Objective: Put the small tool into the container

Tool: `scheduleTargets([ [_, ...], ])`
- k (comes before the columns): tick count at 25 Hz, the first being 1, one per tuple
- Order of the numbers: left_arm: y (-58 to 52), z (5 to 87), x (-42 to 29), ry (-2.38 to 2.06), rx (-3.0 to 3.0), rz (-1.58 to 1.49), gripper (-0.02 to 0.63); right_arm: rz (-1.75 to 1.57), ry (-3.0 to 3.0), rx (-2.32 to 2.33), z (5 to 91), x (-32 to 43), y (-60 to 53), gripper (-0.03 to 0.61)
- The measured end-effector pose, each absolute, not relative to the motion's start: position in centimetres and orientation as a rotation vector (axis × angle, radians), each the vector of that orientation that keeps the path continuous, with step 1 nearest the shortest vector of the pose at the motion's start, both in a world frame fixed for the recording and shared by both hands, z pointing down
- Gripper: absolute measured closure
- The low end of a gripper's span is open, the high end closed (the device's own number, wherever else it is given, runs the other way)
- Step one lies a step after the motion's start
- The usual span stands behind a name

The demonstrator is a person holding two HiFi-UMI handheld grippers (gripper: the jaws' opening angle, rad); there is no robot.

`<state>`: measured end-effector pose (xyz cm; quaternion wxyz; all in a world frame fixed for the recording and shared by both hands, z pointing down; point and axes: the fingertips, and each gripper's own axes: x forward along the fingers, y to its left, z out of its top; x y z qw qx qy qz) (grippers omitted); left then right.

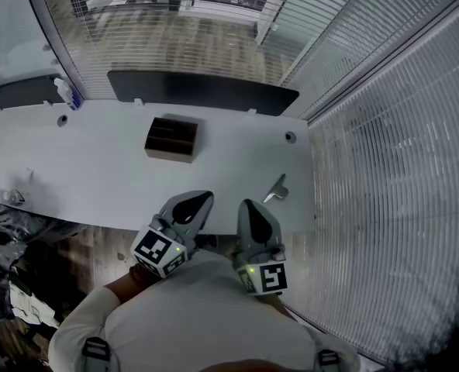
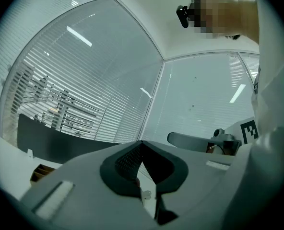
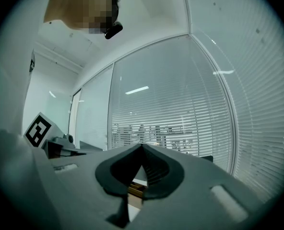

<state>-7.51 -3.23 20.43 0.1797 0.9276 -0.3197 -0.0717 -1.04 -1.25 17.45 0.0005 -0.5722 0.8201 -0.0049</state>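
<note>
Brown container (image 3: pixel 136 189) shows btwn right gripper (image 3: pixel 142 148) fingers (head view adds tool (image 1: pixel 276 190)).

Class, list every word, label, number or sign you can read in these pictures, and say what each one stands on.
No readable words or numbers anywhere.
Left marker, on the left claw: black-and-white pattern, no text.
Right marker, on the right claw: the same, no text.
Bottle on the desk: any print too small to read.
</note>
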Motion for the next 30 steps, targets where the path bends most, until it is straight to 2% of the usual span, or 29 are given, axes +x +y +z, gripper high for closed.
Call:
scheduleTargets([
  [13,-1.9,19.2,0.4,-0.809,2.696,-0.167,0.611,-0.014,2.42,-1.883,16.4,7.2,0.3,0.578],
  [30,-2.6,19.3,1.6,-0.831,2.669,-0.101,0.611,-0.074,2.446,-1.879,17.3,8.6,-0.2,0.578],
])
